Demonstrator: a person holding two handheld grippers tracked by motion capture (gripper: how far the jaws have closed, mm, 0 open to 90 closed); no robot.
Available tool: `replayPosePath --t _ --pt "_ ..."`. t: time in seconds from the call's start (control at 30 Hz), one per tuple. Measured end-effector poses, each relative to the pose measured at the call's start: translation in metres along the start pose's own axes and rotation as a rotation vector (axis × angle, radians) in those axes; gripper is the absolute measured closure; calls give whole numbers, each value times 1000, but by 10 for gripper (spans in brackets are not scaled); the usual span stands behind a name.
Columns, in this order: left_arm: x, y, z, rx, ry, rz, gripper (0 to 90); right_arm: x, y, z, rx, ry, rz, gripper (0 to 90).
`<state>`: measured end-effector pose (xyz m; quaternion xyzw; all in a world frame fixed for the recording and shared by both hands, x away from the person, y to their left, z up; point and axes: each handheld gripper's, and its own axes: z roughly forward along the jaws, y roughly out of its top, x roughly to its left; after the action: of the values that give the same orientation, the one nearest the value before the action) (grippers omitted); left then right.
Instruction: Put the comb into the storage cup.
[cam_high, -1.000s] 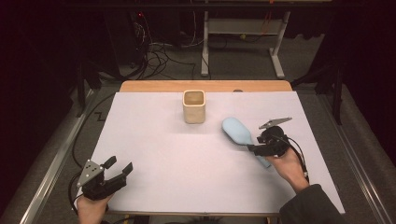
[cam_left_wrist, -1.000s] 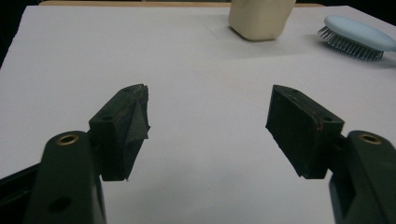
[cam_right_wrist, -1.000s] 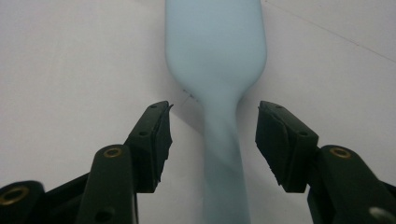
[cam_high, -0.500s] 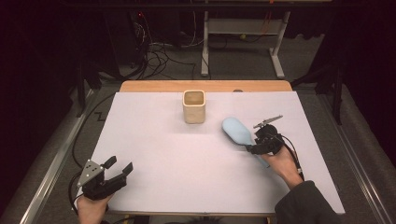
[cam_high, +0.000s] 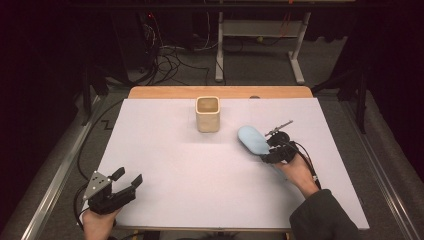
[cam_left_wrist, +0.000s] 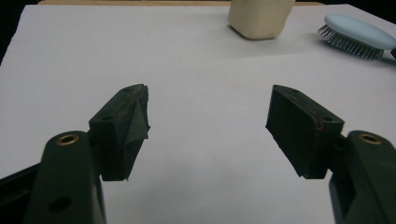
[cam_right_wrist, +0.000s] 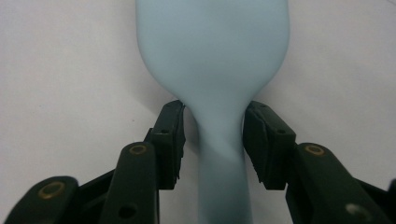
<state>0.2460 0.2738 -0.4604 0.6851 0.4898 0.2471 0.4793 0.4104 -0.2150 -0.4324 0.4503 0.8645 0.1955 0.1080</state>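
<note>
High view: pale blue hairbrush (cam_high: 252, 139) lies flat on the white counter (cam_high: 165, 165), right of centre, just right of the beige cup (cam_high: 207, 114) and apart from it. Its long axis runs diagonally, head toward the cup and far-left, handle toward the near-right, where the right tool (cam_high: 272, 150) sits over the neck. Left tool (cam_high: 127, 184) rests at the near-left corner, well apart from both. Left gripper view: its jaws stand spread, nothing between them; brush bristles face down on the counter at far right. Right gripper view: the jaws have just been closing and flank the brush's narrow neck on both sides, slim gaps visible, not yet pinching. Judgement: approach done; grip, lift and any placing remain.
</note>
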Motion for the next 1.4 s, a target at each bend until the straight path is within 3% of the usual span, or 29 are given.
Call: replayPosePath --t 0.17,0.73,0.97,1.23,1.4 --pt "0 0 0 -5 -3 0 299 0 3 7 40 -9 -5 636" --pt "-1 0 0 -4 -6 3 297 1 8 7 83 -20 -38 689" --pt "0 0 0 -5 -8 4 295 1 9 7 84 -14 -48 699" --pt "0 0 -1 -6 -6 5 296 5 8 6 68 -52 -70 702" --pt "0 0 -1 -9 -12 5 295 4 6 4 41 -38 -70 703"
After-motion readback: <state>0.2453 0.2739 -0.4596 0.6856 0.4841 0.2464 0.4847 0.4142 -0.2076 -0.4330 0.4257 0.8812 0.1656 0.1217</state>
